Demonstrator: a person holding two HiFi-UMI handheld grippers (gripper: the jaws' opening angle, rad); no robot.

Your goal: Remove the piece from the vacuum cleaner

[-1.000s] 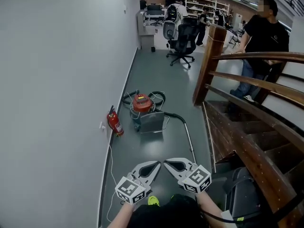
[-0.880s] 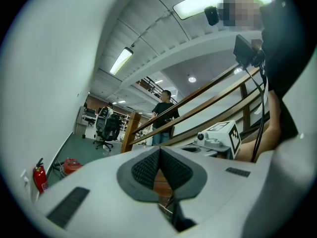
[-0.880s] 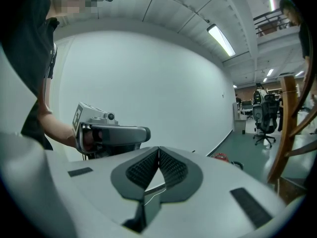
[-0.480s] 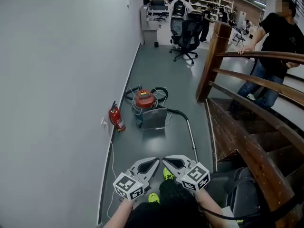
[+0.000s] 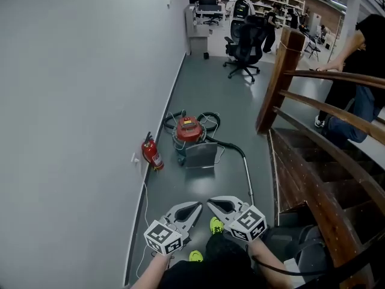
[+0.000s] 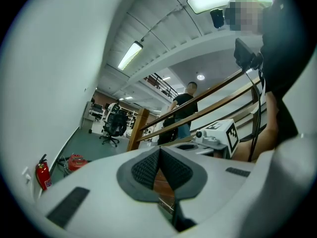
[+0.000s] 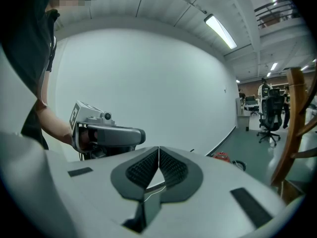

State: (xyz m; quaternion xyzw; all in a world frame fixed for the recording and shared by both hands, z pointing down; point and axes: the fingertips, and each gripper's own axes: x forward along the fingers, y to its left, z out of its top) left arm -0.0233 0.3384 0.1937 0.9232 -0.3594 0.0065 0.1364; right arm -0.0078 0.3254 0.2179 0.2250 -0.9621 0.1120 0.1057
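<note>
- Left hand-held gripper (image 5: 194,210) and right hand-held gripper (image 5: 214,206): both closed tight, holding nothing.
- Red canister vacuum cleaner (image 5: 189,129) sits well ahead on the grey floor (image 5: 210,95).

even, bright light from ceiling strip lamps (image 6: 131,55); soft shadows on the floor (image 5: 210,110); both gripper views bend strongly, darkening at the corners.

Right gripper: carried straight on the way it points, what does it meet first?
Probably the white wall, which fills the line beyond the shut jaws of the right gripper. The left gripper sits just left of that line and might be brushed first; depth is unclear.
</note>
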